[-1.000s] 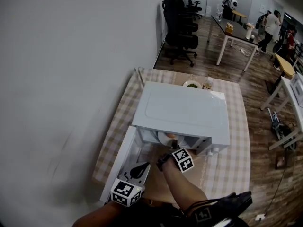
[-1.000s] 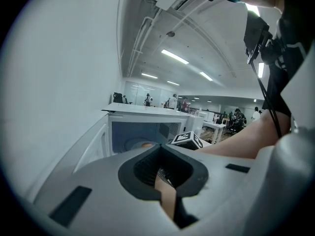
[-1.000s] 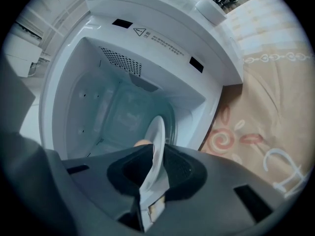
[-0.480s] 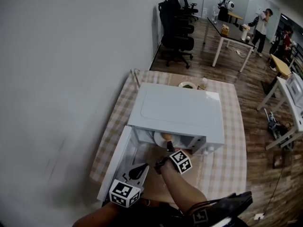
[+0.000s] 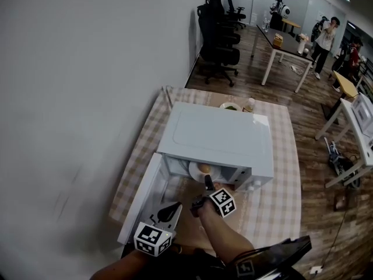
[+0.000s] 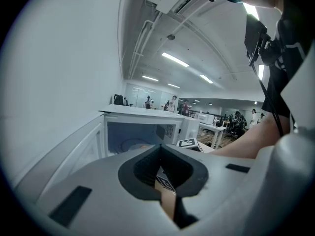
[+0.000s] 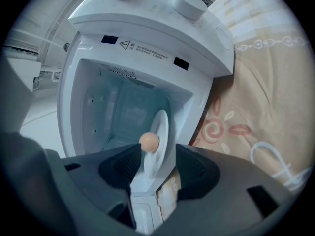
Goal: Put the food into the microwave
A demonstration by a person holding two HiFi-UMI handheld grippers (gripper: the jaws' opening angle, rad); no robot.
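A white microwave stands on the table with its door swung open to the left. Inside lies a white plate carrying a round tan piece of food. My right gripper is at the oven's mouth. In the right gripper view its jaws are opening on either side of the plate rim below the food, and the pads stand clear of it. My left gripper hovers by the open door, shut and empty, pointing at the microwave.
Behind the microwave sit a small bowl of greens and a little bottle. A checked cloth covers the table, and a white cable lies on it to the right. A wall runs along the left.
The right gripper stays at the oven's mouth with the plate resting inside. The left gripper has kept still. The head view has shifted slightly.
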